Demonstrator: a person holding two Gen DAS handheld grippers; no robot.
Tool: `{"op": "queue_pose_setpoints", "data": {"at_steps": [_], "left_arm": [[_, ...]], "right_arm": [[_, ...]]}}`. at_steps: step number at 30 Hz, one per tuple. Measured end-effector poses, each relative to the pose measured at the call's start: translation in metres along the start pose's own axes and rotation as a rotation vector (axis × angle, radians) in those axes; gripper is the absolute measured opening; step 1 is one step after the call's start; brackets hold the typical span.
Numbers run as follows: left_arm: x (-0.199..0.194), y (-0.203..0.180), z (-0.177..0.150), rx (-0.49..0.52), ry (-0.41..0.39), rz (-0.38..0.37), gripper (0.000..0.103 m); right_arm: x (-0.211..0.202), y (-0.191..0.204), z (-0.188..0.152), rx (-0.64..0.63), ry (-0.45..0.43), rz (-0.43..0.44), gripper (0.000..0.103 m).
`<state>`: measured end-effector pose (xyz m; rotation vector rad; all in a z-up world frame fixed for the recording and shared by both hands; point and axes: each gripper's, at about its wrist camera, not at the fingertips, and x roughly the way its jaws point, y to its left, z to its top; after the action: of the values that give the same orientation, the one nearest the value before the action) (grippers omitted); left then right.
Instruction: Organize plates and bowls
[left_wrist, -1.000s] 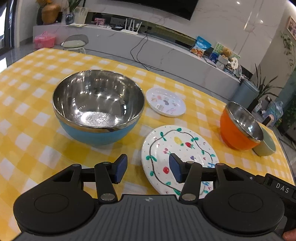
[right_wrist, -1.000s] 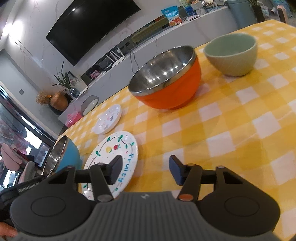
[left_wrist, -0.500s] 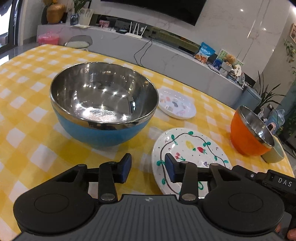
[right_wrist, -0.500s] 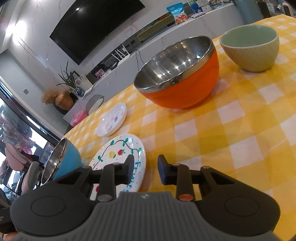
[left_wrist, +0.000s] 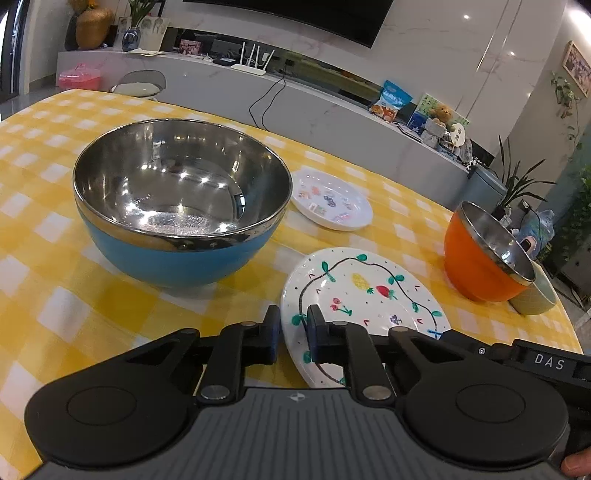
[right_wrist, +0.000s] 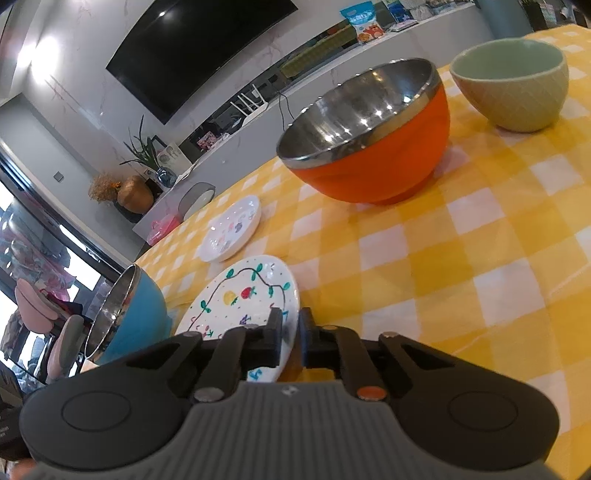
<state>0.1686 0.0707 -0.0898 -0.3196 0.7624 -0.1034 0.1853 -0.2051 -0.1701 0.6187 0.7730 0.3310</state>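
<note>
A white plate painted with fruit and a vine lies on the yellow checked table between my two grippers. My left gripper straddles its left rim. Its jaws are closing, and a narrow gap still shows at the pads. My right gripper is shut on the same painted plate at its right rim. A large blue steel bowl stands left of the plate. Behind the plate lies a small white plate. An orange steel bowl and a green bowl stand to the right.
The checked tablecloth runs to the table's round far edge. Beyond it are a chair back and a long white cabinet with clutter. The green bowl touches the orange bowl near the right edge.
Both grippers' jaws have narrowed from wide open onto opposite rims of the painted plate. Both views have dropped a little closer to the table. The plate has not moved.
</note>
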Motion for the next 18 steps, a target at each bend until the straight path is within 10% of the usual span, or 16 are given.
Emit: {"op": "queue_pose_setpoints", "data": {"at_steps": [18], "left_arm": [[0.001,0.0067,0.0009,-0.038,-0.001,-0.016,0.021]], "right_arm": [[-0.0071,-0.0059,0.0054,0.049,-0.021,-0.008,0.02]]}}
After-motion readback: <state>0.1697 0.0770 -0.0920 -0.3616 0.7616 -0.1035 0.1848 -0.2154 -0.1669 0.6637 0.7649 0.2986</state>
